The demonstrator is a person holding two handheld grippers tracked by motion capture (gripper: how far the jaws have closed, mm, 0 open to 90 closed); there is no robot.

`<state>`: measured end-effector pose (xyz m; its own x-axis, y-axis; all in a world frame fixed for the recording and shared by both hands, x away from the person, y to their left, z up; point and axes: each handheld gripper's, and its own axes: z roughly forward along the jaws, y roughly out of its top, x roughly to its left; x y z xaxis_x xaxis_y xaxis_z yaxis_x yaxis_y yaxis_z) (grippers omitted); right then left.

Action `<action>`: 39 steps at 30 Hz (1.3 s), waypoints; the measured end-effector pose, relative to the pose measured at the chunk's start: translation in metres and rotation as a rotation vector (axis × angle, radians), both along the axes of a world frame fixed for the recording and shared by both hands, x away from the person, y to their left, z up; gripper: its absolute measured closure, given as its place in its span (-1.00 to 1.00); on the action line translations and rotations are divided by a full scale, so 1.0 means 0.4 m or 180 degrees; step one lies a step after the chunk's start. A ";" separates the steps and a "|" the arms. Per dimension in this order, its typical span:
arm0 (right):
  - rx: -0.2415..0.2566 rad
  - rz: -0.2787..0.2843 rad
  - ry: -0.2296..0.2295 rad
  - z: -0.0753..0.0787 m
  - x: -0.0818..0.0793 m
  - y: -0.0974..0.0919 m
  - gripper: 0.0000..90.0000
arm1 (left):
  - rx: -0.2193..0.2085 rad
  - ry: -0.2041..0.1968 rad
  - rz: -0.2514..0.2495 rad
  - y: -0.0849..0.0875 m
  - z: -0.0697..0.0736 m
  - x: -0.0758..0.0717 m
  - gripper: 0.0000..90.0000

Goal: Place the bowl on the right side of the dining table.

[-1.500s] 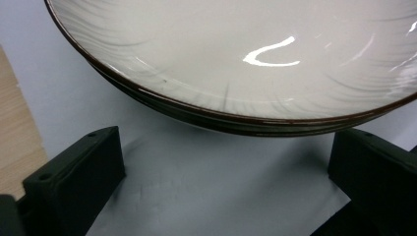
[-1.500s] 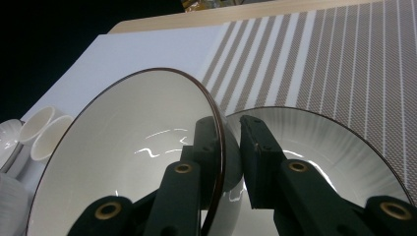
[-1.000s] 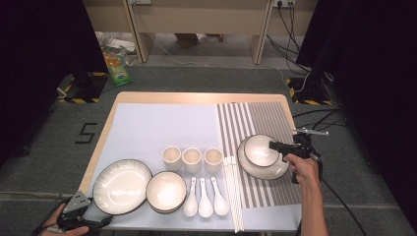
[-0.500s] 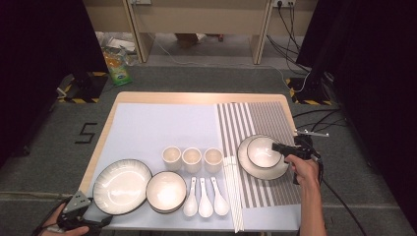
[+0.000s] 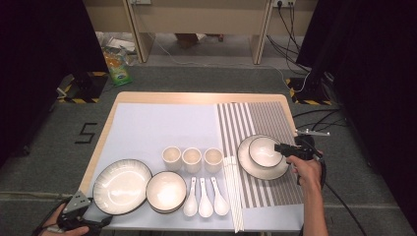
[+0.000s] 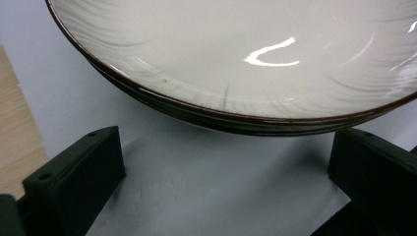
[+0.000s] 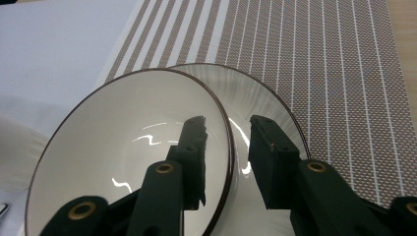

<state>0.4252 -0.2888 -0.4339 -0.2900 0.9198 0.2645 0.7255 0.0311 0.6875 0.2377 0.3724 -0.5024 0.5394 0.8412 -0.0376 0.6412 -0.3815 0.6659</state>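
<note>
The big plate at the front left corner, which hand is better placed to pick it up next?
Left. The left gripper hangs open right at the big plate's near rim, while the right gripper straddles the small bowl's rim across the table.

Left gripper (image 6: 226,196) jaws spread wide, nothing between them – large white plate (image 6: 246,54), dark-brown rim, just ahead on pale mat (image 6: 206,182); wood edge at left
</note>
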 end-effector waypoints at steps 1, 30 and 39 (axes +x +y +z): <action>-0.0055 0.0016 -0.0034 0.006 -0.006 0.002 0.44 | 0.0005 -0.0002 0.0004 0.000 0.000 0.000 -1.00; -0.0310 0.0219 -0.0270 0.049 -0.188 0.042 -0.20 | 0.0011 -0.0003 -0.0008 0.001 0.000 0.000 -1.00; -0.0265 0.0417 -0.0332 0.042 -0.221 0.080 -0.14 | 0.0003 0.0007 -0.0001 0.000 0.000 0.000 -1.00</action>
<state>0.3369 -0.2568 -0.4170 -0.4306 0.8898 0.1512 0.6364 0.1805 0.7500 0.2377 0.3724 -0.5025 0.5397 0.8410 -0.0380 0.6425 -0.3823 0.6641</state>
